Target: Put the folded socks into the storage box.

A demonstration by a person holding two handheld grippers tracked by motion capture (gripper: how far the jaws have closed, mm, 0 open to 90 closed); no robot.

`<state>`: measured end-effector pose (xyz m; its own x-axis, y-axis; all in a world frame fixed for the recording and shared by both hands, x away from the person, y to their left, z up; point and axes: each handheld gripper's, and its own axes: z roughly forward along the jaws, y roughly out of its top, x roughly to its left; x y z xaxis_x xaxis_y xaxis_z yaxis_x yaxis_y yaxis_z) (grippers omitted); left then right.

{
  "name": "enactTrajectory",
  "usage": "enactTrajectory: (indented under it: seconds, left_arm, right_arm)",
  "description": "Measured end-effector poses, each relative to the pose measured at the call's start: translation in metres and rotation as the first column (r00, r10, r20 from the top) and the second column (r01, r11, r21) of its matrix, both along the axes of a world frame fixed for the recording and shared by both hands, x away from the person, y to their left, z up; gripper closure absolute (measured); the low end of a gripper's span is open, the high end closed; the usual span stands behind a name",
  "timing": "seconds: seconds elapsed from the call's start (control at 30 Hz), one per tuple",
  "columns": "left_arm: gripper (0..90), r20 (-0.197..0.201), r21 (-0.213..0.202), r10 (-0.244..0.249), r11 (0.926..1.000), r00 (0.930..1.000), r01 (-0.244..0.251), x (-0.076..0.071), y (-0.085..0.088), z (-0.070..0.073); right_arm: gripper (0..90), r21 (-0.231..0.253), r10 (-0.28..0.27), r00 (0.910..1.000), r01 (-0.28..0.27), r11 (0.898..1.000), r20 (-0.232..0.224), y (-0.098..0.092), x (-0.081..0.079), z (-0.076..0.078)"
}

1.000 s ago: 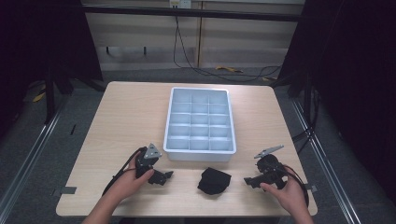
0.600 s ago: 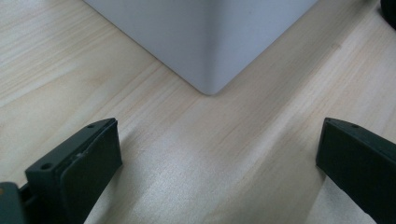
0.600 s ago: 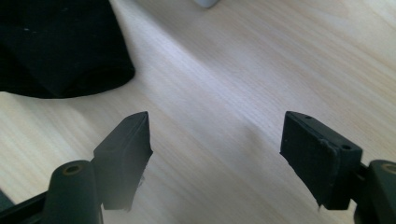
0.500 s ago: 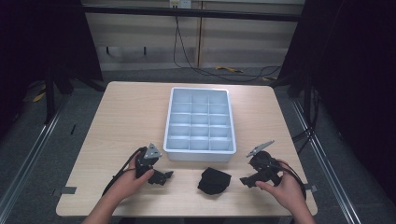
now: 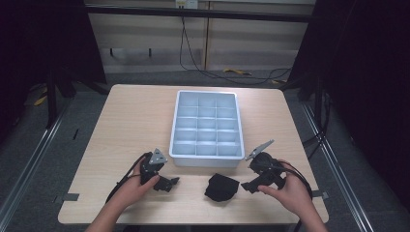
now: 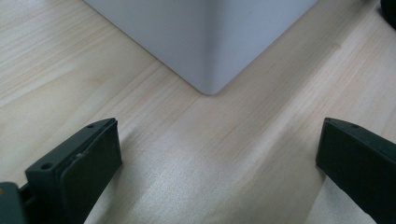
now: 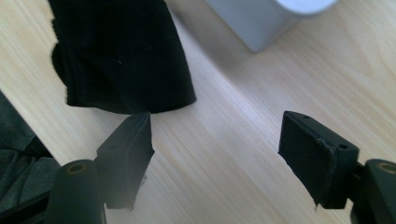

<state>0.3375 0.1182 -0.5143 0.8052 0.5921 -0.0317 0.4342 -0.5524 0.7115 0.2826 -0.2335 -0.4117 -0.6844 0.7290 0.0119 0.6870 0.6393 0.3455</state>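
Close to the near edge of the bench (image 5: 121,121), a crumpled black cloth (image 5: 221,187) lies between two hand-held grippers, apparently the thing about to be picked up. Both the left gripper (image 5: 172,182) and the right gripper (image 5: 247,186) have their jaws spread wide and empty, the right one angled toward the cloth with one jaw just beside its edge. Farther back, mid-bench, the white compartment tray (image 5: 207,157) stands with every visible cell empty.
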Motion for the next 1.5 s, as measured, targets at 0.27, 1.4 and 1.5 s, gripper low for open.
enactTrajectory:
  seconds: [0.27,1.4,1.5]
  left_arm:
    - [0.0,0.000,0.000,0.000,1.0000,1.0000,0.000,0.000,0.000,0.000]
    - [0.0,0.002,-0.001,0.000,1.0000,1.0000,0.000,0.000,0.000,0.000]
    - [0.0,-0.003,-0.005,0.000,1.0000,1.0000,0.000,-0.001,0.000,0.000]
  right_arm:
    - [25.6,0.009,0.051,0.9986,-0.051,0.999,-0.013,0.018,0.003,0.006]
    - [25.7,-0.035,0.222,0.9694,-0.226,0.973,-0.106,0.084,0.000,-0.016]
    - [25.8,-0.039,0.242,0.9627,-0.248,0.968,-0.122,0.088,0.001,-0.020]
